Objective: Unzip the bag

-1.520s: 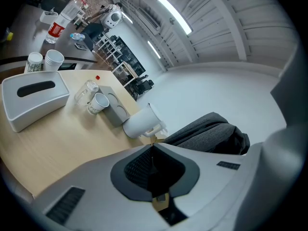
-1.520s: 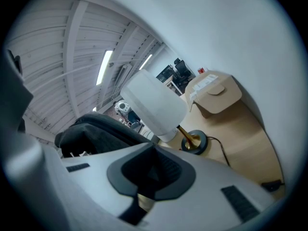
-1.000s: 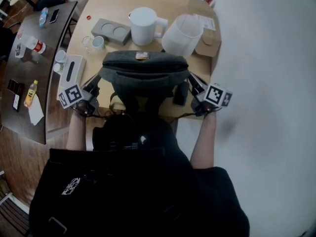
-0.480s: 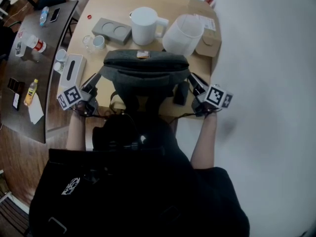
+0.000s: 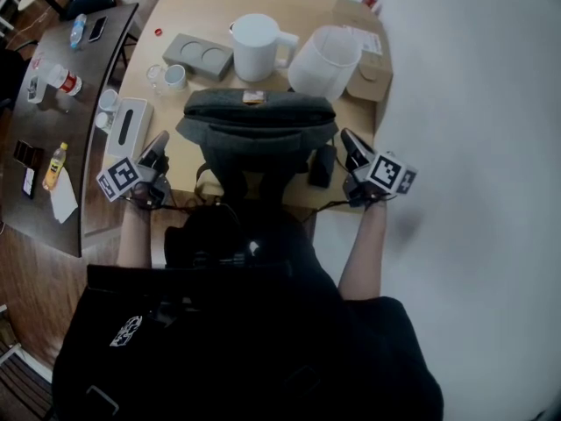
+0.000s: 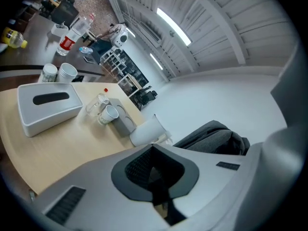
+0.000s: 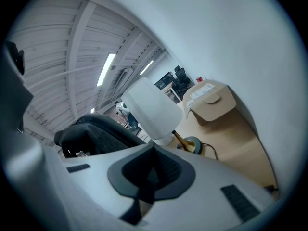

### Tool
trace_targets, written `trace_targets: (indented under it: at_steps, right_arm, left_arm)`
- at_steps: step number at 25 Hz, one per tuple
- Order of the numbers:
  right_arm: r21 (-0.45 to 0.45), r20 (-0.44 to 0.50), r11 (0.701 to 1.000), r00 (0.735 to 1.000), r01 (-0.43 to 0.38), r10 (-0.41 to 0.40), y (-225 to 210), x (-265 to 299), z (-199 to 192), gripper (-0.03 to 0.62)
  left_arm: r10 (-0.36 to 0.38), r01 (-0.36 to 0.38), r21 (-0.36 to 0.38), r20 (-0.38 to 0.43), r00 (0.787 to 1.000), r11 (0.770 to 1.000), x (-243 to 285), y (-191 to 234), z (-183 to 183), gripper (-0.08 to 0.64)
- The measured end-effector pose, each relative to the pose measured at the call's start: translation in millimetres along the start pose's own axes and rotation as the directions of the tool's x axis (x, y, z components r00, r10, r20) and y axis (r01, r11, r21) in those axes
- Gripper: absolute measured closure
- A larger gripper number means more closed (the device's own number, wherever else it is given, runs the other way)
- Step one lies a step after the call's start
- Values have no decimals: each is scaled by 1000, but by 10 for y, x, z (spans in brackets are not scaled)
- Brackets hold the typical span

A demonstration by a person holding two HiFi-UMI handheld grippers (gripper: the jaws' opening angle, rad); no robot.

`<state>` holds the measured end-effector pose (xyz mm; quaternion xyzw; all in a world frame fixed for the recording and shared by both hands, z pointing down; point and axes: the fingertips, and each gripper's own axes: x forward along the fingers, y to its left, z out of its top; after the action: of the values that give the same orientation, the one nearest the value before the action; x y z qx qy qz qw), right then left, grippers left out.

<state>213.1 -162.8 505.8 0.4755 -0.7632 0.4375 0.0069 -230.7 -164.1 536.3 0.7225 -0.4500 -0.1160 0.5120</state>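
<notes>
likely soft, light bag (image 5: 257, 121) — pinch its zip pull, brace the cloth; your left hand-held gripper (image 5: 159, 141) and right hand-held gripper (image 5: 349, 137) just closed, empty.

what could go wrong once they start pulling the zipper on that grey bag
1. The left gripper and right gripper have just closed on nothing, one on each side of the bag. Neither holds it, so a pull on the zipper could drag the whole bag across the table.
2. The white jug and clear container stand close behind the bag, and a shove could topple them.
</notes>
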Motion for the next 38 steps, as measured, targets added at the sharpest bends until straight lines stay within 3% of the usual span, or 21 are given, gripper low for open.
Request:
trace_targets:
  at_steps: [5, 10, 18, 22, 26, 32, 38]
  right_arm:
    - [10, -10, 1000, 1000, -21, 21, 48, -11, -15, 588]
    - [-11, 17, 999, 999, -36, 36, 169, -12, 119, 588]
    - [-51, 66, 997, 996, -58, 61, 413, -28, 332, 588]
    - [-67, 93, 995, 992, -76, 82, 536, -55, 425, 588]
    - [-100, 129, 991, 987, -86, 99, 672, -105, 542, 588]
    - [-131, 189, 986, 974, -104, 128, 887, -203, 736, 586]
    - [-242, 203, 962, 963, -125, 177, 1220, -234, 912, 586]
  left_arm:
    - [-53, 55, 45, -30, 998, 997, 78, -182, 8, 563]
    - [-25, 25, 17, 4, 1000, 1000, 44, -263, 85, 563]
    - [-126, 119, 133, 42, 991, 984, 63, -778, 357, 563]
    - [-163, 153, 187, 41, 986, 970, 66, -1033, 420, 563]
    - [-130, 119, 264, 25, 991, 957, 94, -1193, 458, 563]
    - [-143, 115, 353, 52, 988, 928, 107, -1465, 596, 563]
    - [-160, 114, 441, 70, 985, 890, 118, -1771, 699, 563]
